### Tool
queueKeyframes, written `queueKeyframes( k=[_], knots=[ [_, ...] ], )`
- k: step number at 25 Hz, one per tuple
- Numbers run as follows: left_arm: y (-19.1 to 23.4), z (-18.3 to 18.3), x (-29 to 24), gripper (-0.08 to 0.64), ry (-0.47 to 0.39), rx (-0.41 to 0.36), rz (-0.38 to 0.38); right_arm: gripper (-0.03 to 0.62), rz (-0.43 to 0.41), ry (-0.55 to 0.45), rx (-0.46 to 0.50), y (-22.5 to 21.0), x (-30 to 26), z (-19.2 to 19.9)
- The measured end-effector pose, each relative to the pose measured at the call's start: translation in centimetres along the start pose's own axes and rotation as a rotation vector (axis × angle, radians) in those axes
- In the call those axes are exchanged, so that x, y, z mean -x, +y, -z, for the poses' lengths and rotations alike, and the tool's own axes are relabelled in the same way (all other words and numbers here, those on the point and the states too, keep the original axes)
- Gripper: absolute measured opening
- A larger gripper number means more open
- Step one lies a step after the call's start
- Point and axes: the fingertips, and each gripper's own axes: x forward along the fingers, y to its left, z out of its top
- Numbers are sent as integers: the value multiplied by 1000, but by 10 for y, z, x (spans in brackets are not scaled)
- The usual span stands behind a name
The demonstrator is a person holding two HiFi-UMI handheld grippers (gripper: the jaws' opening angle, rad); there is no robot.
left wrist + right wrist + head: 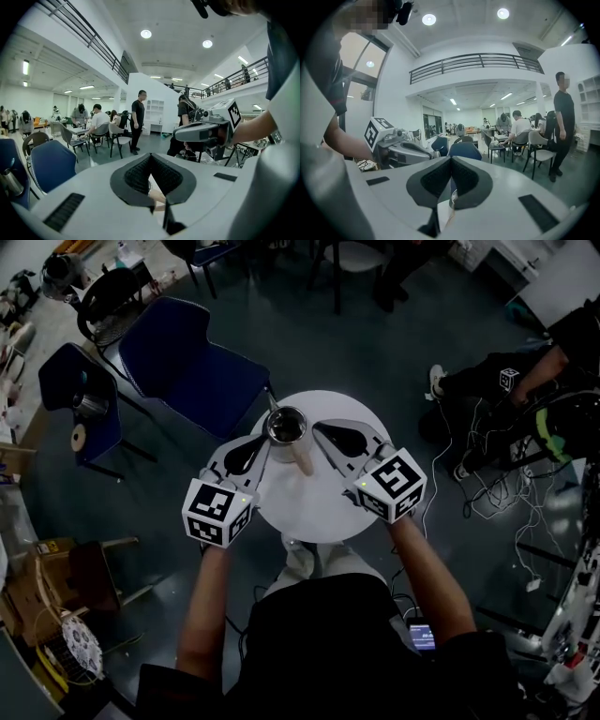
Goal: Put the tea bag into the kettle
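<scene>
The kettle (286,426) is a small shiny metal pot with an open round mouth and a pale wooden handle (302,461) that points toward the person. It stands upright on the far half of the round white tabletop (319,512), near the far edge. The tea bag cannot be made out in any view.

The left claw (262,442) lies just left of the kettle and the right claw (321,430) just right of it, both angled in toward it. In the left gripper view the left claw (150,157) is clenched, tips together, with nothing pinched. Only the kettle's rim (150,186) and the handle (157,196) show through the gap below the tips. The right claw (451,159) is likewise closed on nothing.

The near half of the tabletop is bare up to its rim. A blue chair (197,357) stands close to the far-left edge. Loose cables (487,484) lie on the floor to the right, well apart from the tabletop.
</scene>
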Motion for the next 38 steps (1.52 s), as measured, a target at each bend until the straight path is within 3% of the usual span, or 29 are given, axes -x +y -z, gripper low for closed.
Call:
queueKeyframes(
  k=[13, 25, 29, 38],
  knots=[
    [11, -5, 20, 15, -33, -10, -21, 20, -20, -22, 34, 14, -12, -20],
    [-29, -12, 30, 15, -47, 6, -89, 20, -102, -41, 38, 22, 18, -27],
    [-41, -12, 44, 15, -61, 5, -132, 20, -139, -56, 46, 36, 26, -30],
    [-82, -22, 70, 15, -94, -23, -151, 20, -215, -91, 58, 67, 69, -38]
  ],
)
